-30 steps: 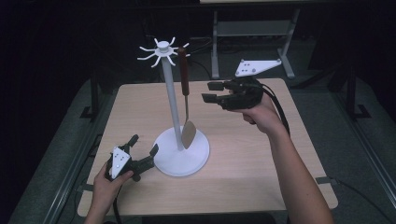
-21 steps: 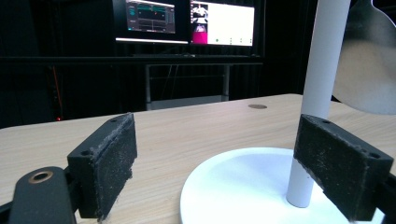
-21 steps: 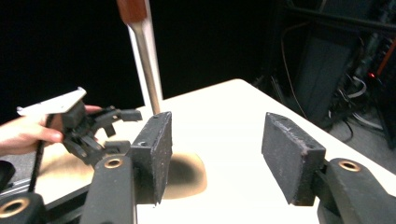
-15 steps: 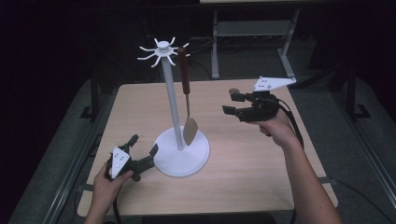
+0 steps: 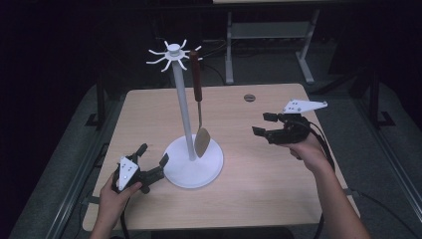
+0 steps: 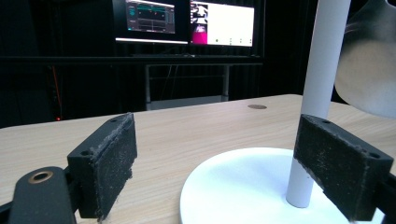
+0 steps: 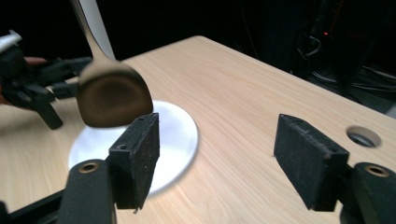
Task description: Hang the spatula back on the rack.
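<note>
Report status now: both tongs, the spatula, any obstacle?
Left tongs open at stand base. Right tongs open, empty. Spatula hanging. No obstacle.

A dark lab: lit monitors (image 6: 189, 22), metal racks (image 5: 271, 35).

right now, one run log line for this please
left tongs: open, at stand base | right tongs: open, empty, above table | spatula: hanging on stand
</note>
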Tool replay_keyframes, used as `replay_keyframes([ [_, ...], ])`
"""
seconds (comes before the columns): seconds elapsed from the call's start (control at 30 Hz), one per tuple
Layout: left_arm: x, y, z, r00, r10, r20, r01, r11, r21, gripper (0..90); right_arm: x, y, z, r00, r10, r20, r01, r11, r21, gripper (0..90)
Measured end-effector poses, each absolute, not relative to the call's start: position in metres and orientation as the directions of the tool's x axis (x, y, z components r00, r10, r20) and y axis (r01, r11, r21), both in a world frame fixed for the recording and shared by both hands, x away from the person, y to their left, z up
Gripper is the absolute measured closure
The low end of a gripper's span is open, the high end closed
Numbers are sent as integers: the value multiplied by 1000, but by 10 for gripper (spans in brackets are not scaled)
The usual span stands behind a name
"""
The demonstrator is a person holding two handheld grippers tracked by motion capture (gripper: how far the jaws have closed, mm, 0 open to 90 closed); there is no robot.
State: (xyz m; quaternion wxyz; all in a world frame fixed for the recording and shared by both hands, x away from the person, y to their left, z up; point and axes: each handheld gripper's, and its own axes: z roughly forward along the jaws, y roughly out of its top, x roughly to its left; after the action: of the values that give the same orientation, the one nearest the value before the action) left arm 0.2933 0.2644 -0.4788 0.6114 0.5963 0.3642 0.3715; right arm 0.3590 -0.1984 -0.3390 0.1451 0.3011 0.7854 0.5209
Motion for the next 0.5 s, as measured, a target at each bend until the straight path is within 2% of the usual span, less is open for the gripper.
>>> replay_keyframes([
  [0.5,293,266,-479,461,887,5,-20,5,1000,126,330,-231,-398,-708,695,125,406,257,877,296],
])
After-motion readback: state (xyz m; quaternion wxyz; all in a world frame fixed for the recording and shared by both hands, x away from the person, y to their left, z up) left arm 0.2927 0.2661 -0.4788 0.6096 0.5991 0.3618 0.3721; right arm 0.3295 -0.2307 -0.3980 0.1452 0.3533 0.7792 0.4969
